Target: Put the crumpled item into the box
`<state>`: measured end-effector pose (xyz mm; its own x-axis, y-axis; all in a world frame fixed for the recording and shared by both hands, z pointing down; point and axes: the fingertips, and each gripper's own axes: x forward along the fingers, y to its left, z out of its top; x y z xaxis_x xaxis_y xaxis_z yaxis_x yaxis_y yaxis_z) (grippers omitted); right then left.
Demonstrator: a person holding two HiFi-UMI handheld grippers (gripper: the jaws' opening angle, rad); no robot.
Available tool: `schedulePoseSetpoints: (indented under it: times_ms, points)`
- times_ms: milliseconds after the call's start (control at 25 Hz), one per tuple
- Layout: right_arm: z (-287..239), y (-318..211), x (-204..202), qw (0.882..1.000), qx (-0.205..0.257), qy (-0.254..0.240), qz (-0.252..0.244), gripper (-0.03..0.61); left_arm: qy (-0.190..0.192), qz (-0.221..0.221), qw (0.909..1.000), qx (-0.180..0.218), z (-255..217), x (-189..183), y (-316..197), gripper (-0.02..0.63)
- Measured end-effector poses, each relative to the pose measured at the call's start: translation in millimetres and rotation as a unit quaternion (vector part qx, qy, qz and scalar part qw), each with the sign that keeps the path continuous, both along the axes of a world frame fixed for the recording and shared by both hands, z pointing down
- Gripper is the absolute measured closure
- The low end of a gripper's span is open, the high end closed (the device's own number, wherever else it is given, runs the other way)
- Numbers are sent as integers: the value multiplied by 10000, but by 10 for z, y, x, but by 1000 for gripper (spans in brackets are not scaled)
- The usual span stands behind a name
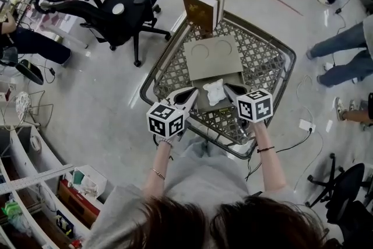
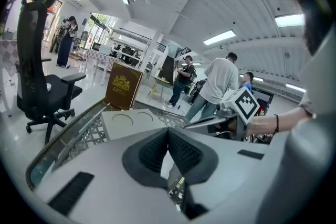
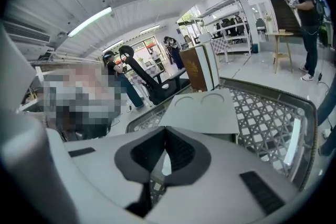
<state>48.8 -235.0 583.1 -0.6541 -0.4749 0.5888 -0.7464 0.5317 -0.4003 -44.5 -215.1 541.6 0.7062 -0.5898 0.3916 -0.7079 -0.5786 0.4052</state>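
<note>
The white crumpled item [image 1: 214,92] lies on the near end of a flat grey box [image 1: 213,55] whose lid has two round marks, inside a wire mesh cart [image 1: 152,73]. My left gripper [image 1: 194,91] points at the item's left edge and my right gripper [image 1: 227,88] touches its right edge. In the left gripper view the pads [image 2: 157,152] meet at the tip, so it is shut. The right gripper [image 3: 166,128] is shut too. A white sliver shows in the gap behind each pair of pads; I cannot tell whether either gripper pinches the item. The box lid [image 3: 210,110] lies just ahead.
A brown box [image 1: 199,9] with a gold emblem stands upright at the cart's far end. A black office chair [image 1: 125,6] is to the cart's left. People stand at the right [image 1: 344,49], and a cable with a power strip [image 1: 306,125] lies on the floor.
</note>
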Motion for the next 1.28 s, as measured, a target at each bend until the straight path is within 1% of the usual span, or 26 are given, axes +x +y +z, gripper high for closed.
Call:
schedulePoseSetpoints:
  times_ms: [200, 360, 480, 720, 960, 1280]
  points:
    - [-321, -7, 60, 9986, 486, -196, 14, 557, 29, -95, 9996, 283, -233, -63, -39, 597]
    - [-573, -11, 84, 9959, 830, -364, 53, 557, 136, -201, 9989, 409, -378, -121, -50, 597]
    - [-761, -27, 107, 9930, 1095, -437, 122, 557, 148, -257, 9980, 556, -502, -161, -64, 597]
    - [-1122, -17, 178, 9857, 1586, -528, 214, 557, -9, -313, 9951, 934, -781, -226, -50, 597]
    - [-1405, -94, 290, 9774, 1981, -644, 356, 557, 48, -439, 9904, 1311, -1084, -291, -150, 597]
    - [-1816, -207, 399, 9636, 2482, -804, 575, 557, 68, -594, 9840, 1678, -1392, -378, -232, 597]
